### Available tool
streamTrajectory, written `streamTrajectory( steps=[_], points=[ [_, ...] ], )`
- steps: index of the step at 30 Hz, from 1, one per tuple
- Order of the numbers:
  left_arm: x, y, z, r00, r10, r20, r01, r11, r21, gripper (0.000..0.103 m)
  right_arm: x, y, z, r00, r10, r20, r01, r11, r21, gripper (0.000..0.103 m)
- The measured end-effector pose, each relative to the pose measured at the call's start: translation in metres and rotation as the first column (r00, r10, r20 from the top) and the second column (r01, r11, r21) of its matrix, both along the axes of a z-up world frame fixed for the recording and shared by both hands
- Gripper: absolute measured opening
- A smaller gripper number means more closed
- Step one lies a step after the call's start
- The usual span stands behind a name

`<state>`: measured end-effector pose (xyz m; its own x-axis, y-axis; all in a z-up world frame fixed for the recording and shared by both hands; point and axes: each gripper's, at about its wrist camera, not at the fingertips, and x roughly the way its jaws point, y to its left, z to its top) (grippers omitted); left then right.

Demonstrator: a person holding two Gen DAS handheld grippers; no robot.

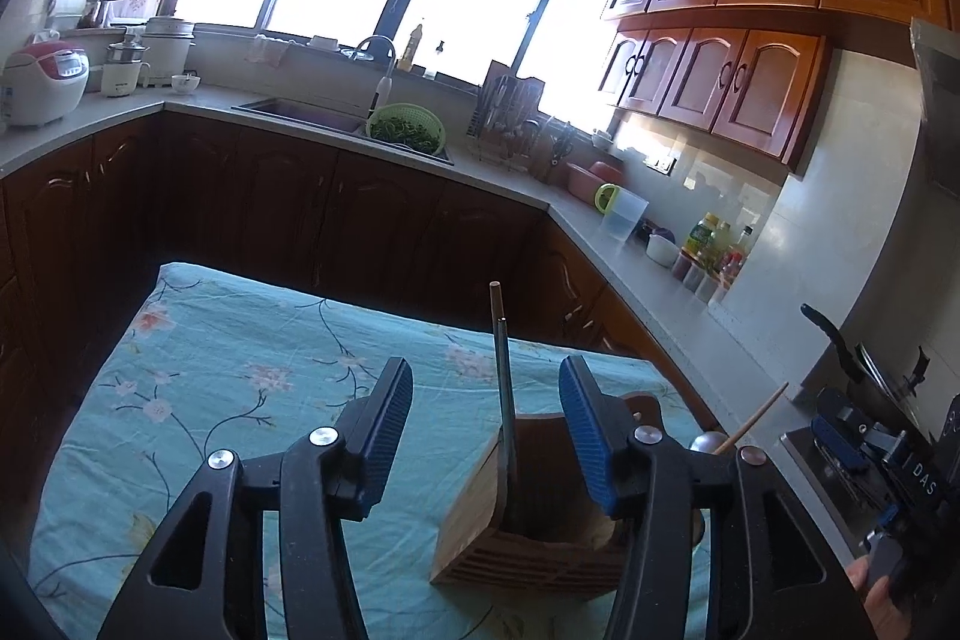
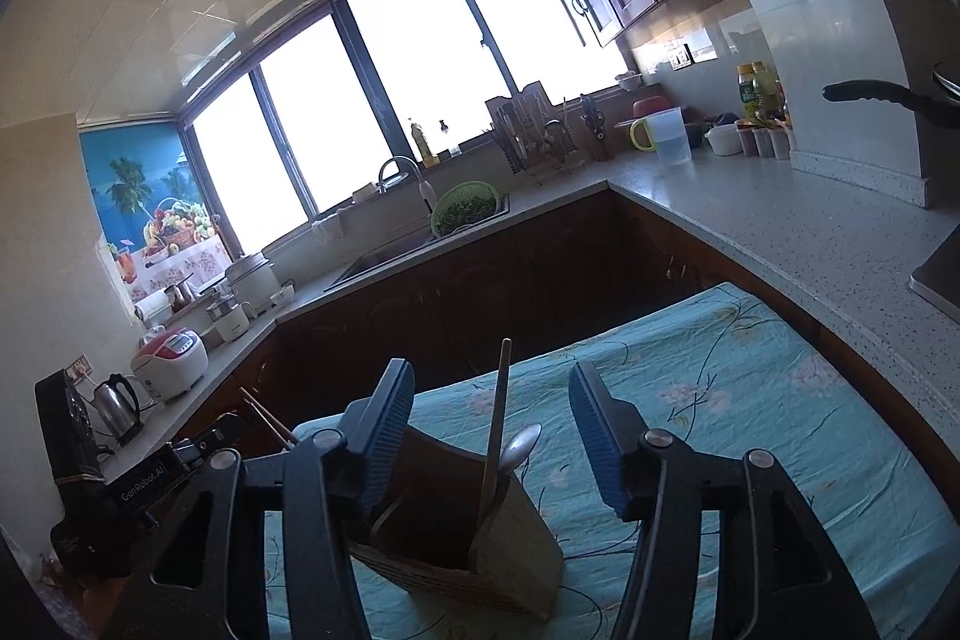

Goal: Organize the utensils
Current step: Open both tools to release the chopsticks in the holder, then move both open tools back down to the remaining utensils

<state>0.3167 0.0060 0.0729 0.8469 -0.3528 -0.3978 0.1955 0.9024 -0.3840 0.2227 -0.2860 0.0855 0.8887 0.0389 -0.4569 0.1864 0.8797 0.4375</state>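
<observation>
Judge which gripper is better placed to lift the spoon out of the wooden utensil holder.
Right, probably. In its own view the spoon leans in the wooden utensil holder straight ahead of the open right gripper; for the left gripper, also open, the spoon shows only off to one side.

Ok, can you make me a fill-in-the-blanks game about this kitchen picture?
1. The wooden holder stands on a cloth printed with ____.
2. Both grippers, left and right, have jaws that are ____.
3. The basket by the sink is coloured ____.
4. The spoon stands in the ____.

Missing words: flowers; open; green; holder
</observation>
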Motion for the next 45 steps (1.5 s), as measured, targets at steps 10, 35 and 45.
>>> streamTrajectory(
  steps=[10,35,45],
  points=[
    [-0.079,0.020,-0.015,0.999,0.008,-0.036,-0.008,1.000,-0.011,0.077,-0.061,0.008,0.005,0.999,0.012,0.032,-0.012,1.000,0.019,0.092],
    [-0.174,0.039,-0.055,0.968,0.010,-0.252,-0.004,1.000,0.026,0.077,-0.156,0.030,-0.075,0.971,0.037,-0.236,-0.025,0.998,0.051,0.092],
    [-0.165,0.025,-0.063,0.959,0.010,-0.283,0.013,0.997,0.081,0.075,-0.146,0.046,-0.087,0.955,0.060,-0.291,-0.061,0.998,0.005,0.080]
  ],
)
